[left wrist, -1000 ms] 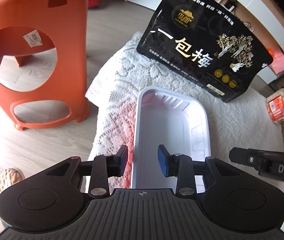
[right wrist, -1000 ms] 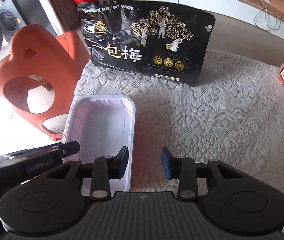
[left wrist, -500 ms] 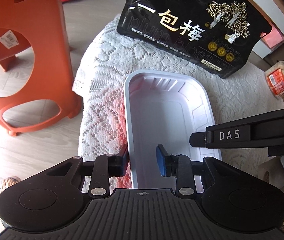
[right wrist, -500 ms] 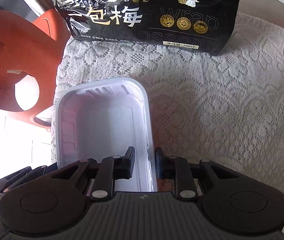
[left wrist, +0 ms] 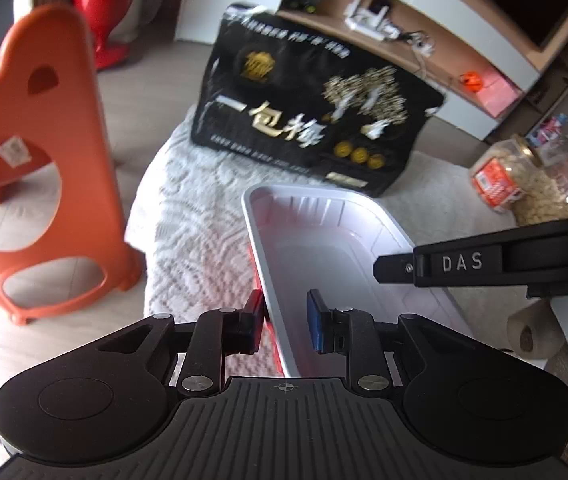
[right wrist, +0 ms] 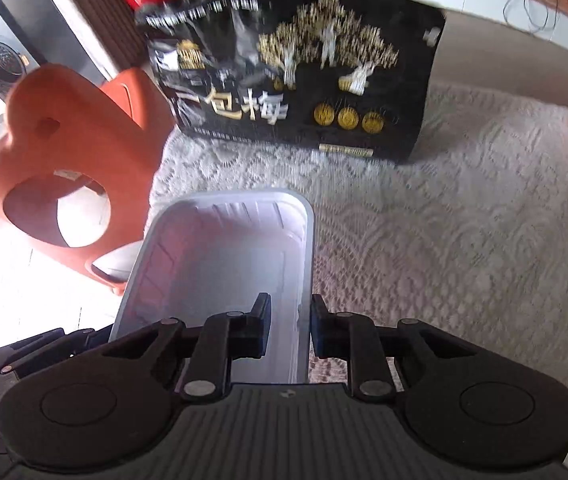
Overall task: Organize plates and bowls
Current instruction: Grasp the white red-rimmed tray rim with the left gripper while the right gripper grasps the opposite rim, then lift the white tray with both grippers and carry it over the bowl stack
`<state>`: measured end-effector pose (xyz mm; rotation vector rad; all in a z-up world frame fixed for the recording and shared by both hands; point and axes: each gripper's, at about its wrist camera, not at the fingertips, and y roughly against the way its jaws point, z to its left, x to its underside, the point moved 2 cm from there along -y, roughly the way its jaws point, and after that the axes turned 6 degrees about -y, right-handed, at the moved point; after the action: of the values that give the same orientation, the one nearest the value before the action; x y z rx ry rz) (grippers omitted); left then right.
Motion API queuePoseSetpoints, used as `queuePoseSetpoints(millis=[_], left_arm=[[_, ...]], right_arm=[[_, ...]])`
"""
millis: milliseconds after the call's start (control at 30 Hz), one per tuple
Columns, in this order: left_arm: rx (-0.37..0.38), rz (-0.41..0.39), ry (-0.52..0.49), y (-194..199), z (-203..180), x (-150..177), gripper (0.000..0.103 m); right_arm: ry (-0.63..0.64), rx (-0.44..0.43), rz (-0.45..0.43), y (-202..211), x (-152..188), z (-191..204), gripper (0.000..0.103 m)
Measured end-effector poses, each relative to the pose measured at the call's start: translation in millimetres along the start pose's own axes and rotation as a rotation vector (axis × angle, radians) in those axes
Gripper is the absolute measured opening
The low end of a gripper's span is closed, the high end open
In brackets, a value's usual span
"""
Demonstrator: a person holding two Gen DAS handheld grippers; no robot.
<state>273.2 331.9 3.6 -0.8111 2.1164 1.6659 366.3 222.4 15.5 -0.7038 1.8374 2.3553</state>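
At centre frame in both views sits the white tray (left wrist: 323, 248), a deep rectangular dish, over the lace cloth (left wrist: 188, 216). Whether it rests on the cloth or hangs clear of it, I cannot tell. The left gripper (left wrist: 284, 316) straddles the tray's left wall, one finger outside and the blue pad inside, jaws set close on the rim, so it looks like a grasp of the tray. Over in the right wrist view, the right gripper (right wrist: 289, 326) does the same on the right wall (right wrist: 303, 280), one finger inside, one outside, gripping the rim. From the left camera, the right tool's arm marked DAS (left wrist: 463, 262) reaches in from the right edge over the tray. Beyond the tray, top centre, stands a black bag (left wrist: 307, 120) with gold trees, blurred. At the left edge there's an orange chair (left wrist: 76, 140). A jar (left wrist: 531, 184) with a red label shows at the right.
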Motion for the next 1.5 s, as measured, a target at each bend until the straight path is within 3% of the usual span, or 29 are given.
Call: queuePoseSetpoints(millis=[200, 367, 500, 533, 633, 733, 867, 967, 1133, 1233, 1367, 1500], left_arm=[[0.066, -0.126, -0.076, 62.8, -53.1, 7.7, 0.025], [0.115, -0.148, -0.079, 87.5, -88.2, 31.8, 0.025], [0.128, -0.079, -0.086, 62.3, -107.2, 58.2, 0.025], [0.129, -0.047, -0.084, 52.8, -108.3, 64.3, 0.030], [0.072, -0.057, -0.105, 47.6, -109.7, 70.7, 0.026], [0.106, -0.076, -0.086, 53.4, -106.2, 68.0, 0.026], [0.082, -0.072, -0.070, 51.1, -104.6, 66.6, 0.025], [0.127, -0.075, -0.061, 55.0, -112.1, 63.8, 0.023], [0.119, -0.173, -0.171, 80.6, -131.1, 58.6, 0.023], [0.123, -0.143, -0.164, 74.8, -129.9, 60.0, 0.023], [0.043, -0.097, -0.171, 58.4, -124.5, 67.0, 0.023], [0.020, -0.076, -0.160, 56.7, -120.5, 68.9, 0.023]], right_arm=[[0.058, -0.069, -0.199, 105.9, 16.2, -24.7, 0.020], [0.046, -0.115, -0.221, 150.1, 52.2, -62.4, 0.020], [0.046, -0.084, -0.161, 129.7, 80.5, -89.1, 0.023], [0.029, -0.083, -0.126, 120.4, 84.7, -96.3, 0.024], [-0.043, -0.115, -0.070, 106.9, 97.0, -117.0, 0.025], [-0.050, -0.124, -0.112, 106.8, 99.9, -123.5, 0.030], [-0.071, -0.167, -0.157, 109.0, 95.5, -126.6, 0.030], [-0.083, -0.198, -0.166, 113.9, 90.1, -121.4, 0.033], [-0.023, -0.231, -0.350, 154.7, 94.1, -121.7, 0.033], [-0.043, -0.238, -0.313, 155.5, 101.2, -130.1, 0.033], [-0.066, -0.180, -0.276, 144.1, 112.8, -139.1, 0.033], [-0.083, -0.148, -0.244, 134.3, 120.3, -145.7, 0.033]])
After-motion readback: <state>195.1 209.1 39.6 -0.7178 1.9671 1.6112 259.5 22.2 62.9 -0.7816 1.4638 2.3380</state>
